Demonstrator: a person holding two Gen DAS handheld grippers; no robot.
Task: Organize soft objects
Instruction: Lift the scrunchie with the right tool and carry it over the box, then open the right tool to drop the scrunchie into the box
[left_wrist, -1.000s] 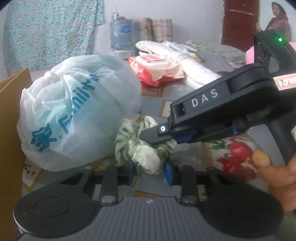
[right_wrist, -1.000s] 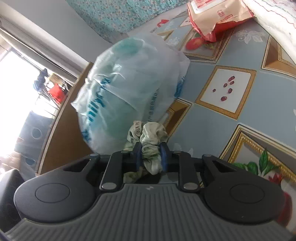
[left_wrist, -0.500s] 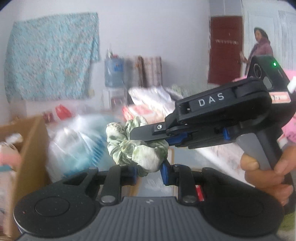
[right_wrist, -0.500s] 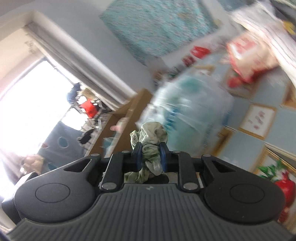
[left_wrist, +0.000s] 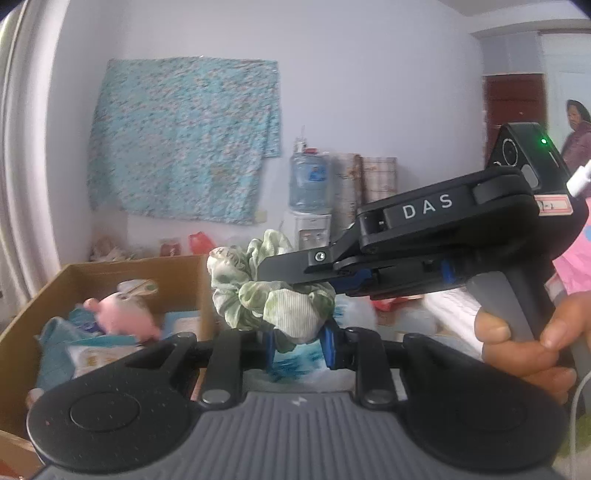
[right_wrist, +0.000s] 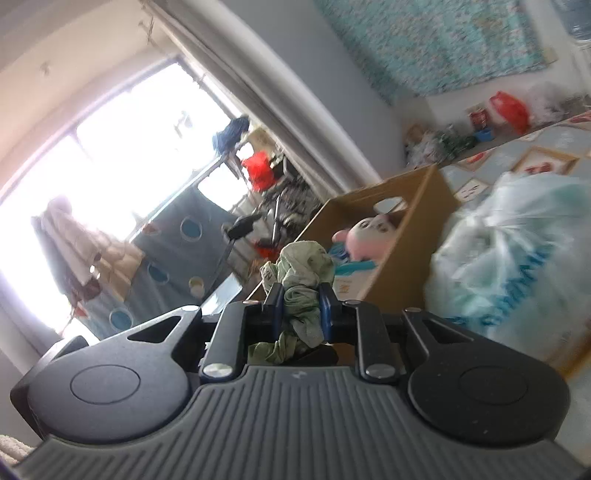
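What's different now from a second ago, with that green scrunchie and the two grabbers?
Both grippers, left and right, lifted the green scrunchie off the patterned tabletop, up beside the cardboard box with the pink plush toy. Unchanged: both stay clamped on it; the plastic bag stays put.

The left wrist view looks along its own black gripper (left_wrist: 298, 341), roughly level, at a pale wall with a turquoise flowered cloth (left_wrist: 184, 136) in the upper left of the frame. The right wrist view is rolled, so the bright window (right_wrist: 110, 155) leans across its left half, and it looks very closely past its own black gripper (right_wrist: 301, 308). Both views share the green-and-white fabric scrunchie (left_wrist: 273, 291) at frame centre, the open brown cardboard box (left_wrist: 122, 269) holding a pink plush toy (left_wrist: 123, 312), and the flowered cloth.
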